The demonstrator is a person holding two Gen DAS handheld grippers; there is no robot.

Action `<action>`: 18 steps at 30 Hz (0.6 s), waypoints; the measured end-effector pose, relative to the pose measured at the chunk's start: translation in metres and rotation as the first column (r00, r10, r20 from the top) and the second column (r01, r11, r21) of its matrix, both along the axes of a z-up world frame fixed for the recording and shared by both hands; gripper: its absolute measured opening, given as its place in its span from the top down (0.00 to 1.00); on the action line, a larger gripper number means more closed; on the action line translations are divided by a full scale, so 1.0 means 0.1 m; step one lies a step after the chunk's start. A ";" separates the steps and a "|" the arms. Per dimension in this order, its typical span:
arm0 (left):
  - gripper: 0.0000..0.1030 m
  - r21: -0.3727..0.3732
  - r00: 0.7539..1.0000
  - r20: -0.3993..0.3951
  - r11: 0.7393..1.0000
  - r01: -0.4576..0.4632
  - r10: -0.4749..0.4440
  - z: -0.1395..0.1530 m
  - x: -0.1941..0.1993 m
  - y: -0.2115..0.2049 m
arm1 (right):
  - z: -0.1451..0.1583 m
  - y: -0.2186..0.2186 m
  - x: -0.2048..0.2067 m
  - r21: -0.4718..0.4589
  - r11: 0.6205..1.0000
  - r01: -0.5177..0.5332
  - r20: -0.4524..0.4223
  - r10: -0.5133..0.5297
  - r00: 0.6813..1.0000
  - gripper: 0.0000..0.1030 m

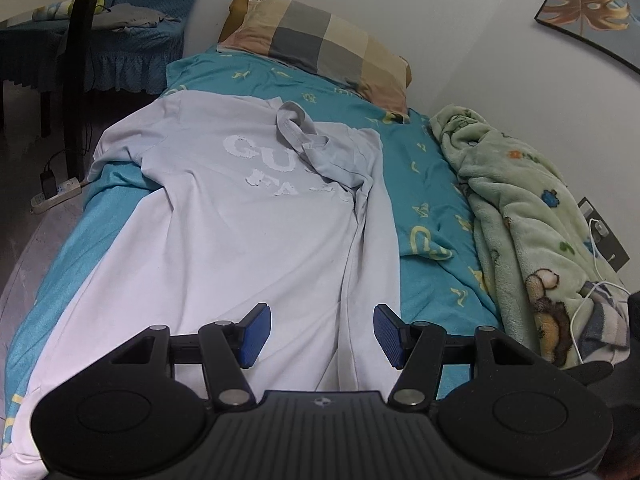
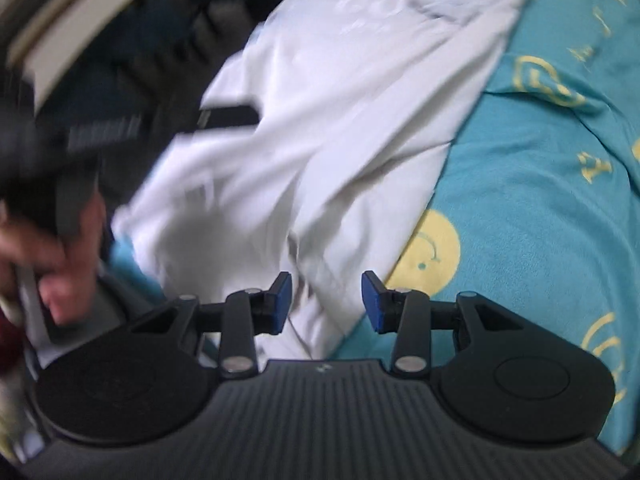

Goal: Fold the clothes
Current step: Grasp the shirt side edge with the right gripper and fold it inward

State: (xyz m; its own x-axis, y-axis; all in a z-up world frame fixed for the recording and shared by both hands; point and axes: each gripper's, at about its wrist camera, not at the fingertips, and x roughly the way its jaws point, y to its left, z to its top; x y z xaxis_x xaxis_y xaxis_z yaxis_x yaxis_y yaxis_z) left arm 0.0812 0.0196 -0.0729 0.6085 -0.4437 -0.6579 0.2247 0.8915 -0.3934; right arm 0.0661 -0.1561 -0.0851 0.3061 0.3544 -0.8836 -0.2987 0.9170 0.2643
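Both my tools, left tool (image 1: pixel 322 336) and right tool (image 2: pixel 326 302), hang apart over the shirt (image 1: pixel 240 216) hem; next I'd grab its bottom corners.

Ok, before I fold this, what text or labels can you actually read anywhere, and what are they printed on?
"GU": top line of the worn white print on the pale shirt; the rest is hidden under the folded collar.
"FA": second line of that print; the rest is worn away.
Yellow marks on the teal bedsheet: not readable.

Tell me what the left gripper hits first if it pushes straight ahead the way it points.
Most likely the pale grey T-shirt: the open left gripper points along it, with only that cloth ahead on the teal bedsheet. Its height above the shirt is unclear.
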 end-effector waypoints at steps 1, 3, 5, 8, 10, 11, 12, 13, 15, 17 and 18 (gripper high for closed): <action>0.42 -0.006 1.000 -0.006 1.000 -0.002 0.002 -0.02 0.02 0.01 | -0.02 0.06 -0.01 -0.030 0.999 -0.022 0.010 0.022 1.000 0.60; 0.42 -0.029 1.000 -0.017 1.000 -0.005 0.005 -0.05 0.05 0.05 | -0.05 0.19 -0.04 -0.089 0.994 -0.062 0.032 0.066 0.997 0.61; 0.42 -0.051 1.000 -0.027 0.999 -0.003 0.002 -0.08 0.08 0.08 | -0.02 0.30 -0.06 -0.157 0.982 -0.105 0.107 0.123 0.987 0.66; 0.42 -0.067 0.999 -0.040 0.998 0.000 -0.002 -0.11 0.11 0.10 | 0.02 0.44 -0.06 -0.282 0.948 -0.145 0.193 0.204 0.960 0.91; 0.42 -0.068 0.999 -0.046 0.998 0.002 -0.005 -0.13 0.12 0.11 | 0.06 0.47 -0.05 -0.345 0.917 -0.199 0.206 0.281 0.937 0.97; 0.42 -0.069 0.999 -0.045 0.998 0.005 -0.008 -0.13 0.12 0.10 | 0.08 0.47 -0.07 -0.379 0.898 -0.222 0.199 0.313 0.929 0.97; 0.42 -0.071 0.999 -0.044 0.997 0.008 -0.011 -0.12 0.12 0.10 | 0.10 0.47 -0.08 -0.412 0.878 -0.244 0.189 0.345 0.920 0.97; 0.42 -0.072 0.999 -0.043 0.997 0.010 -0.014 -0.12 0.12 0.10 | 0.13 0.45 -0.10 -0.434 0.862 -0.263 0.171 0.366 0.915 0.97; 0.42 -0.069 0.999 -0.038 0.997 0.017 -0.020 -0.12 0.11 0.08 | 0.19 0.41 -0.15 -0.475 0.826 -0.305 0.126 0.407 0.905 0.97; 0.42 -0.069 0.999 -0.041 0.997 0.020 -0.023 -0.12 0.11 0.07 | 0.22 0.37 -0.24 -0.507 0.784 -0.358 0.063 0.448 0.892 0.97; 0.42 -0.066 0.999 -0.044 0.998 0.019 -0.022 -0.12 0.11 0.06 | 0.23 0.34 -0.28 -0.519 0.764 -0.383 0.028 0.464 0.886 0.97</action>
State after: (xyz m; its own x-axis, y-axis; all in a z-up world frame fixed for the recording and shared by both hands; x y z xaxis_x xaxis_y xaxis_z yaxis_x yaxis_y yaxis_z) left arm 0.0921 0.0258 -0.0847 0.5695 -0.4990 -0.6532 0.2232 0.8587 -0.4613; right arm 0.0384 -0.1217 -0.0621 0.3669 0.0162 -0.9301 -0.6853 0.6808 -0.2585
